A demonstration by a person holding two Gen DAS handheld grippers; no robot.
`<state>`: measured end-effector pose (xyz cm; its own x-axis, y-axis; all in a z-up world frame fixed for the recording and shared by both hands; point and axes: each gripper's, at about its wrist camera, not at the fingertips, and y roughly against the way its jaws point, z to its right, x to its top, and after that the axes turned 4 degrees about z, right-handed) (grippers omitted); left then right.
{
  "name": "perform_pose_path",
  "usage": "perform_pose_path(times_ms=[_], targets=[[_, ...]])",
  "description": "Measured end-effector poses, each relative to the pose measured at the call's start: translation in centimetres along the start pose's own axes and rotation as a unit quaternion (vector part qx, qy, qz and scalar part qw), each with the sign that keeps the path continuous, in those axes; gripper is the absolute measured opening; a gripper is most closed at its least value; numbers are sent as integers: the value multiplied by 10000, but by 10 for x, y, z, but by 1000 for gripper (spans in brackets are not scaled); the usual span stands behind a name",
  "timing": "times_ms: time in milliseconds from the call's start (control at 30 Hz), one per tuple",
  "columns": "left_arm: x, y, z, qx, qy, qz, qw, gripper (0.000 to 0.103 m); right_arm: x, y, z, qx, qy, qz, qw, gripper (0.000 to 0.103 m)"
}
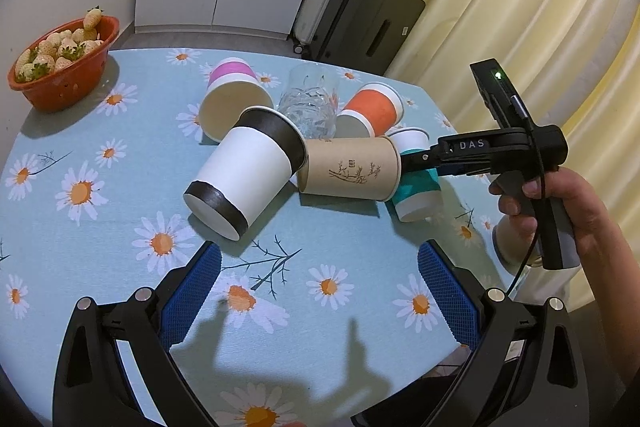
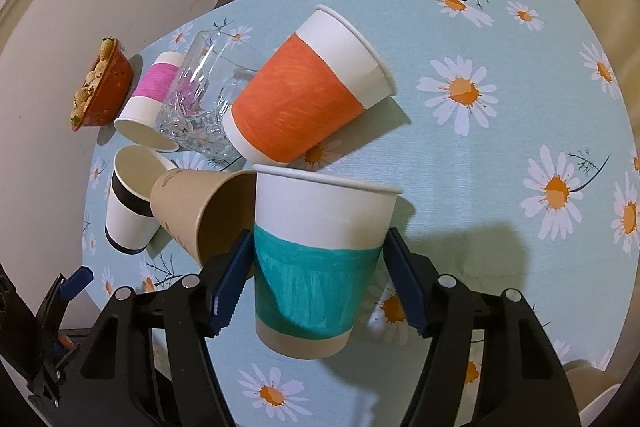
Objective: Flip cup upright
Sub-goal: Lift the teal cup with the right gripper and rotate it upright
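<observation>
A teal-banded paper cup (image 2: 316, 259) sits between the blue pads of my right gripper (image 2: 316, 279), rim up and held roughly upright just above the cloth; in the left wrist view it (image 1: 416, 191) is partly hidden behind the brown cup. The pads press its sides. My left gripper (image 1: 318, 291) is open and empty, low over the near part of the table. Lying on their sides are a brown cup (image 1: 348, 169), a white cup with black bands (image 1: 248, 175), an orange cup (image 2: 304, 91) and a pink cup (image 2: 150, 99).
A clear glass (image 1: 308, 107) stands among the cups, leaning in the right wrist view (image 2: 200, 99). A red bowl of pale strawberries (image 1: 64, 67) sits at the table's far left. The daisy tablecloth (image 1: 120, 227) covers the table. Suitcases and a curtain stand behind.
</observation>
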<state>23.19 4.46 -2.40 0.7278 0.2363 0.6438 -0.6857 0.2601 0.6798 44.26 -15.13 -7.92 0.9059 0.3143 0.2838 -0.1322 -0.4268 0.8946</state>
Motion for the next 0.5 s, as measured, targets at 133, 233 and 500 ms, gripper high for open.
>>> perform_pose_path(times_ms=[133,233,500], targets=[[-1,2,0,37,-26,12,10000,96,-4,10,3,12,-10,47,10000,66],[-2,6,2,30,-21,32,10000,96,-11,20,2,-4,-1,57,10000,66],[-9,23,10,9,-100,105,9999,96,-42,51,-15,189,5,108,9998,66]])
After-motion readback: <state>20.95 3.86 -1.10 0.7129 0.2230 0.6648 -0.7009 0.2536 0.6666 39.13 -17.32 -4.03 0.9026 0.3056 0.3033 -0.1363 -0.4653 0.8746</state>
